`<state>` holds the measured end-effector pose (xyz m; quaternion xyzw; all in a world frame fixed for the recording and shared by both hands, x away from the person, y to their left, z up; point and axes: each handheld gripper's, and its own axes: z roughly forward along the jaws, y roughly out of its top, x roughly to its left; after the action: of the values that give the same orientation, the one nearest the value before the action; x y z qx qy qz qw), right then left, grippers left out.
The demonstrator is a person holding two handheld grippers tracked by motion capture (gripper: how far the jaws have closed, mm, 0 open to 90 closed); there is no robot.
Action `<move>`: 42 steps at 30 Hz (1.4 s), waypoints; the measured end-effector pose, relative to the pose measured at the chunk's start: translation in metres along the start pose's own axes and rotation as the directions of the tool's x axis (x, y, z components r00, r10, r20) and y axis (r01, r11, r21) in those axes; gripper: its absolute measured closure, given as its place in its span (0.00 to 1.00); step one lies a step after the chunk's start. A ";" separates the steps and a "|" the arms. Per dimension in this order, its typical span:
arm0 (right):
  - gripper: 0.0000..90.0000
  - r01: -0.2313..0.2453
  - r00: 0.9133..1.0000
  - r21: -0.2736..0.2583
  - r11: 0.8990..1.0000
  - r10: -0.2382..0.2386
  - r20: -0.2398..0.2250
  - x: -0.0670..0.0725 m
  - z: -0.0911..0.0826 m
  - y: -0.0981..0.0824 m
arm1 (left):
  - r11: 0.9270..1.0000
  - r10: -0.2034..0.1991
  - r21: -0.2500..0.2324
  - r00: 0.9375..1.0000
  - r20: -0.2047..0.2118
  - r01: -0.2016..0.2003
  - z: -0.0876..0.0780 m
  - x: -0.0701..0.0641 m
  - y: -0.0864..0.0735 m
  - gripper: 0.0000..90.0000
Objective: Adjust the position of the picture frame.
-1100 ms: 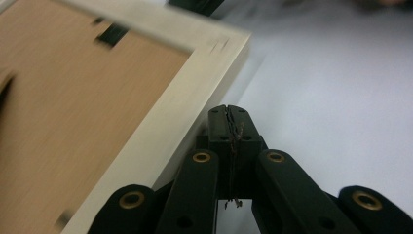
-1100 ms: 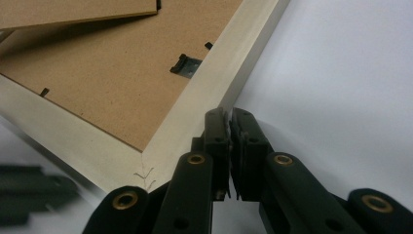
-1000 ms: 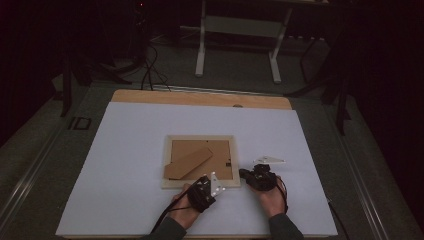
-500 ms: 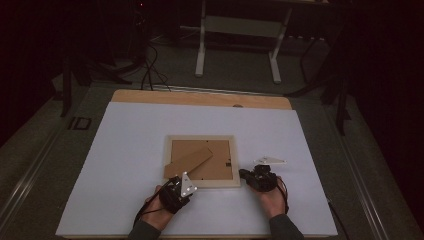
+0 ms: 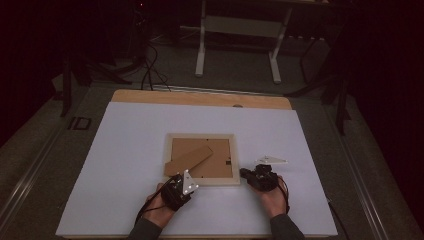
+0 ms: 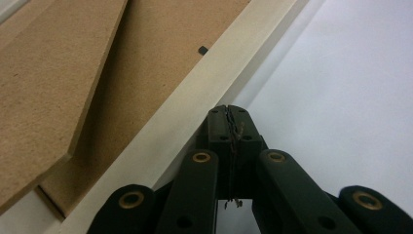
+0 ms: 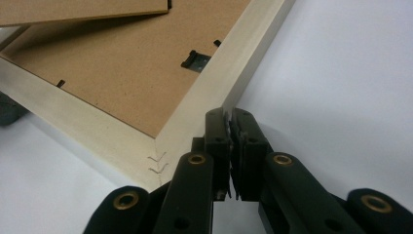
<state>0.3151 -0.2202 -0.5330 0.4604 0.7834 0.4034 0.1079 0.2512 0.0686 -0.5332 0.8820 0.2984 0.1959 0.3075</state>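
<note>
Frame (image 5: pixel 202 159) lies back-up, long axis across table; left tongs (image 5: pixel 176 186) and right tongs (image 5: pixel 248 175) clenched empty.

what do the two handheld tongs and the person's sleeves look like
Both the left tongs and right tongs are black, with brass-coloured rivets on their linked jaw arms. Each carries a pale grey three-cornered plate and trails a thin black cable. The sleeves are dark grey.

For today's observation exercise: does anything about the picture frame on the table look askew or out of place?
Yes. The picture frame lies face down, and its stand sits slanted across the backing board, its tip overlapping the left rim.
</note>
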 end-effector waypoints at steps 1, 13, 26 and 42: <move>0.96 -0.001 1.000 -0.001 1.000 0.001 -0.001 -0.001 -0.001 0.000 | 1.000 0.002 0.001 1.000 -0.004 -0.002 0.000 0.000 0.000 1.00; 0.95 -0.020 1.000 -0.020 1.000 0.020 0.007 -0.008 -0.007 0.001 | 0.999 -0.047 0.026 0.999 -0.024 0.047 -0.010 0.009 -0.011 0.99; 0.95 -0.027 1.000 -0.034 0.999 0.028 0.007 -0.013 -0.012 0.001 | 0.998 -0.053 0.021 0.998 0.025 0.052 -0.028 0.026 -0.022 0.93; 0.94 -0.003 1.000 -0.041 0.999 0.003 -0.001 -0.014 -0.015 0.002 | 0.948 -0.178 -0.228 0.963 0.202 0.223 -0.081 0.058 -0.023 0.82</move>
<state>0.3158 -0.2386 -0.5247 0.4592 0.7742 0.4199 0.1162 0.2424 0.1549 -0.4793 0.8154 0.3312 0.1192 0.4597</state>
